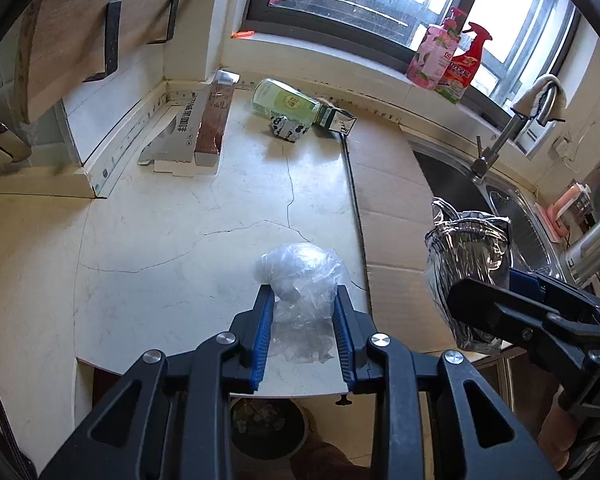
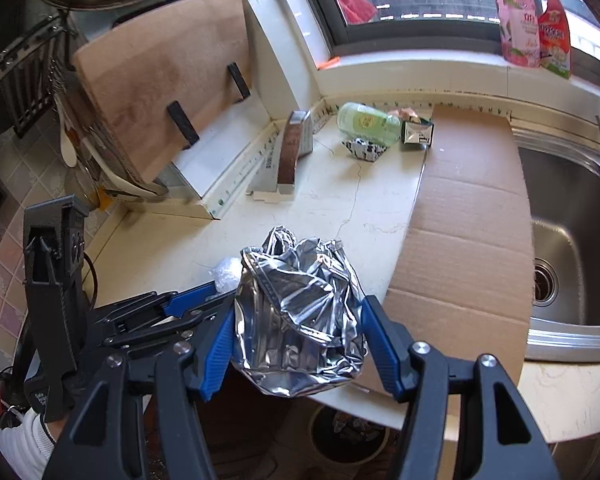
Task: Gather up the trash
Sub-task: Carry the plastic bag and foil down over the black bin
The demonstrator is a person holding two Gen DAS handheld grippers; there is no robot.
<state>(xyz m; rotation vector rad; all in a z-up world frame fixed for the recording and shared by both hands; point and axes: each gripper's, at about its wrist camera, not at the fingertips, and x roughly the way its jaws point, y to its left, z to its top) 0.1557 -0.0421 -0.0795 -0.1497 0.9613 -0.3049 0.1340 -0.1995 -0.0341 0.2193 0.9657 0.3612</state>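
Clearly both pieces of trash are light and crushable. Low in the left wrist frame, the left hand-held gripper pinches a clear plastic wrap; it looks thin, slippery and limp, so a grip through the bunched middle should serve best. At lower centre of the right wrist frame, the right hand-held gripper clamps a crumpled foil container across its sides; the foil is stiff but dents easily. Both hang over the counter edge, above a bin at the frame's bottom.
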